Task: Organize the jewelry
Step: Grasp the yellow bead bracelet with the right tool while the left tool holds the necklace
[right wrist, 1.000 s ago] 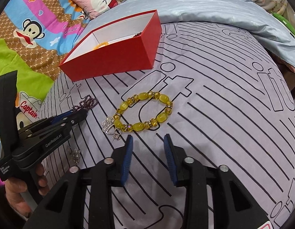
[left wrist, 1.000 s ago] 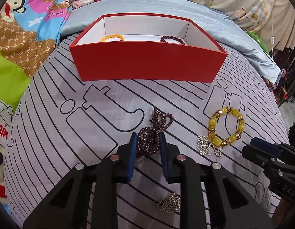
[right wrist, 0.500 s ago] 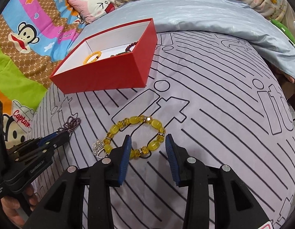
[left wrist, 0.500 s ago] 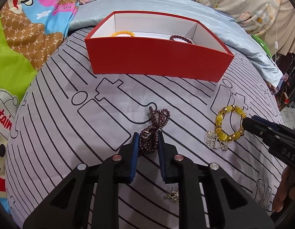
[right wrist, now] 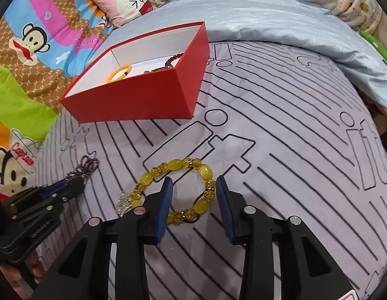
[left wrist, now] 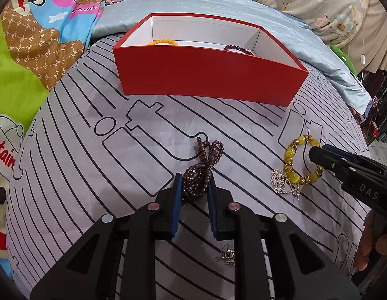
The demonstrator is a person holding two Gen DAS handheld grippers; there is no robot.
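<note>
A: Left gripper (left wrist: 192, 187)?
B: Fingers clenched on the purple beads (left wrist: 197, 183), at the red box's (left wrist: 206, 80) 6 o'clock, on the bed (left wrist: 93, 165).
A: Right gripper (right wrist: 194, 200)?
B: Opening, fingers straddling the yellow bracelet (right wrist: 178, 190), not pressing.

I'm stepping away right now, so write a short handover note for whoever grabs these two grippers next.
Left gripper: shut on the dark purple bead strand, which lies on the striped sheet.
Right gripper: jaws opening, astride one side of the yellow bead bracelet, not gripping.
Done: orange bracelet and dark red bracelet are in the red box.
Left: box the purple strand, yellow bracelet, silver flower piece and small metal piece.
</note>
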